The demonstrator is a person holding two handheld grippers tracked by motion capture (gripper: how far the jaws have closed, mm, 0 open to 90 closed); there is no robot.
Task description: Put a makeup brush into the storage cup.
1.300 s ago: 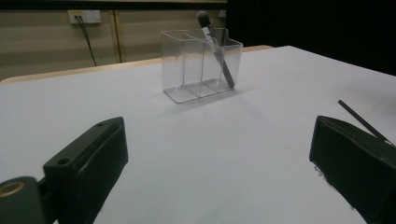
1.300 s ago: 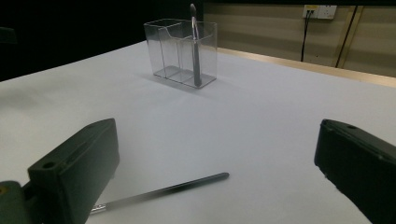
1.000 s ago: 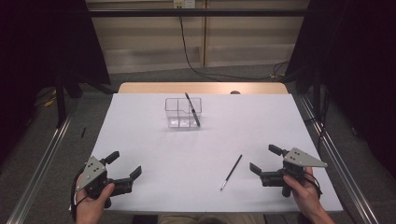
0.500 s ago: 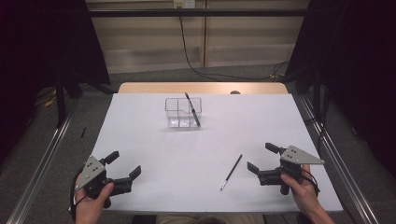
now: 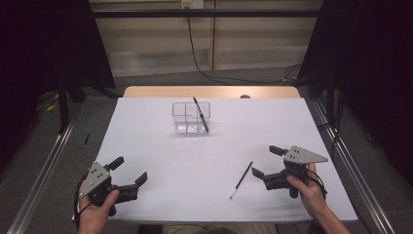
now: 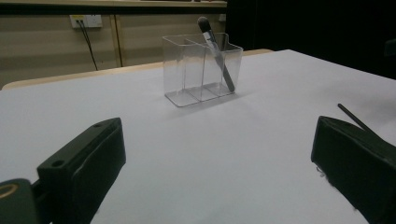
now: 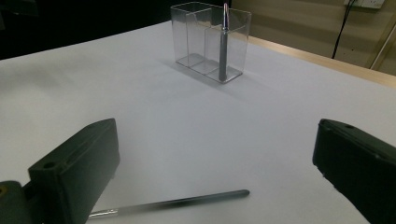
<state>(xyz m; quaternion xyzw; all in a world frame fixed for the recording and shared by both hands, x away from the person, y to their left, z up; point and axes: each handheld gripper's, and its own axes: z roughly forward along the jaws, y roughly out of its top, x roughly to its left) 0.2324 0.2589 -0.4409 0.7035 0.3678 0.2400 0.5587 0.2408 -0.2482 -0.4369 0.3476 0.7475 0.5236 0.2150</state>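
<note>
The right gripper (image 5: 266, 164), jaws spread, is nearing the loose brush (image 5: 241, 180) by the table's (image 5: 146, 146) near edge; next, pinching its handle.

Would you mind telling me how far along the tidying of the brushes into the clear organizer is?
About halfway, it seems. Done: one brush stands tilted in the organizer. In hand: nothing; the right gripper, jaws open, sits beside the loose brush lying flat on the table, without touching it. The left gripper is open and idle. Left: grasping the loose brush and putting it in the organizer.
</note>
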